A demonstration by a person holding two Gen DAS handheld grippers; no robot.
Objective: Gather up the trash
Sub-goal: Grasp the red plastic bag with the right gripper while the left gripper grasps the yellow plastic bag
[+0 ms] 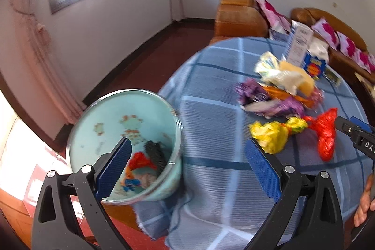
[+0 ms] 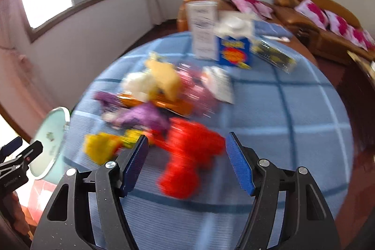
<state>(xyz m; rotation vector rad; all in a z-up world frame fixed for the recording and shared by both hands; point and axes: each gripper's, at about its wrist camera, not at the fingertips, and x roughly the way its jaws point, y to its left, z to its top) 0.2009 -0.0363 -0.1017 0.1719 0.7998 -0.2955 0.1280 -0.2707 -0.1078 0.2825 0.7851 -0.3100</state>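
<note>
A pale green bin (image 1: pixel 100 123) stands beside the table's left edge, with red, black and orange trash inside. My left gripper (image 1: pixel 189 149) hangs open and empty, one finger over the bin and the other over the blue checked cloth (image 1: pixel 211 123). Loose trash lies on the cloth: a yellow wrapper (image 1: pixel 269 135), a red bag (image 1: pixel 325 132) and purple wrappers (image 1: pixel 253 90). My right gripper (image 2: pixel 187 142) is open just above the blurred red bag (image 2: pixel 189 156), which shows between the fingers; the pads do not press on it. The yellow wrapper (image 2: pixel 100 147) lies to its left.
At the back of the table stand a white carton (image 2: pixel 202 27), a blue box (image 2: pixel 234 50) with tissue and a black-yellow packet (image 2: pixel 274 55). Brown sofas with pink cushions (image 2: pixel 328 18) line the far wall. A person's hand (image 1: pixel 365 203) shows at the right edge.
</note>
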